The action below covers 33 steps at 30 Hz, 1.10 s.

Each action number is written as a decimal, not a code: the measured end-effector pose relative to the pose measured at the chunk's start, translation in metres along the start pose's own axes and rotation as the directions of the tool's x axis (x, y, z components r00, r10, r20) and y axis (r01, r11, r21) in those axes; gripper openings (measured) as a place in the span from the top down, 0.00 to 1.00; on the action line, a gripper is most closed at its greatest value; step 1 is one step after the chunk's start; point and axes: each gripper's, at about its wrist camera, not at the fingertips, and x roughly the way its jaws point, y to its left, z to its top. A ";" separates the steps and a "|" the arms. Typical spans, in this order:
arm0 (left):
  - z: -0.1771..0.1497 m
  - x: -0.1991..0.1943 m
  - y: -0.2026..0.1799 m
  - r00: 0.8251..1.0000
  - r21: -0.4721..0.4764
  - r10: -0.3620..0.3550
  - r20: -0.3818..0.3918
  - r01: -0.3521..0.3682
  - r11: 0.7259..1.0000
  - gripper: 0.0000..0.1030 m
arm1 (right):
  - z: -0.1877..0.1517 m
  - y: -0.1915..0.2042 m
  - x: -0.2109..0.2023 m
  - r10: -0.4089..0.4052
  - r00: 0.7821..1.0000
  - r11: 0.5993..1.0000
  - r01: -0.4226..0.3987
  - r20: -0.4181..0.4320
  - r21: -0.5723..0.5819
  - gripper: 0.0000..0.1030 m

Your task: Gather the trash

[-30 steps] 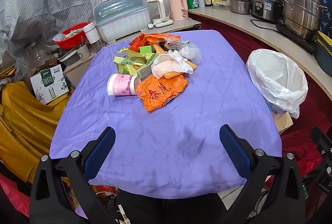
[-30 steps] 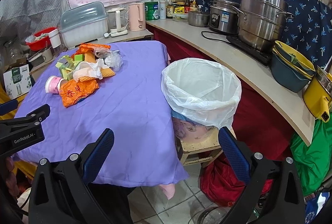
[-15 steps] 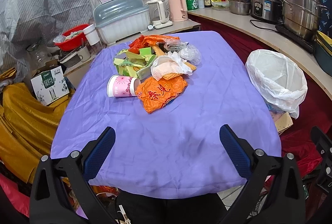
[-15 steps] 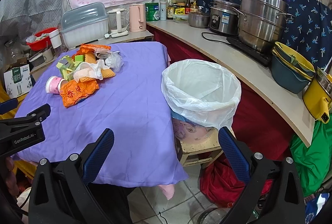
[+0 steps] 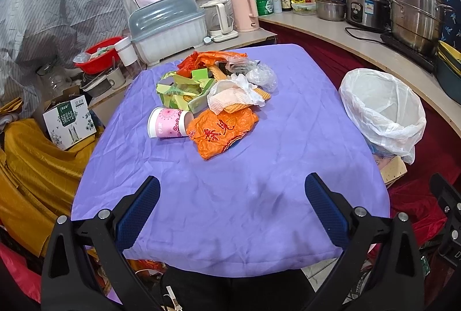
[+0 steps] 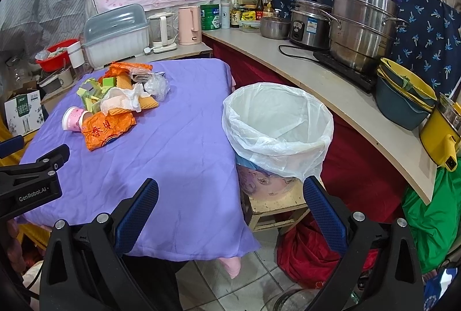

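The bin (image 6: 278, 120) with its white bag stands beside the purple table (image 5: 230, 195). The trash pile (image 5: 214, 93) lies mid-table: soft, light, crinkly wrappers, best pinched at an edge. The orange wrapper (image 5: 223, 131) and pink cup (image 5: 168, 123) lie nearest. The left gripper (image 5: 232, 205) and right gripper (image 6: 230, 205), 2 tongs, are both wide apart, holding nothing.

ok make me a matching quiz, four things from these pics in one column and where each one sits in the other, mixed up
Things:
1. pink cup
2. bin
3. pink kettle
4. orange bag

Places:
A. on the counter behind the table
B. on a stool by the table's right side
C. lying on its side at the left of the trash pile
D. at the near edge of the trash pile

Pairs: 1-C, 2-B, 3-A, 4-D
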 end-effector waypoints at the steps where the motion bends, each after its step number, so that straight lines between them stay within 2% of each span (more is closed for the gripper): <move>1: 0.000 0.000 0.000 1.000 0.000 0.000 -0.001 0.000 1.000 0.07 | 0.000 0.000 0.000 0.000 1.000 1.000 0.000 0.000 0.001 0.06; 33: 0.003 0.000 -0.010 1.000 0.017 -0.014 0.009 0.014 1.000 0.07 | -0.004 -0.006 0.006 -0.005 1.000 1.000 0.005 -0.008 0.011 0.06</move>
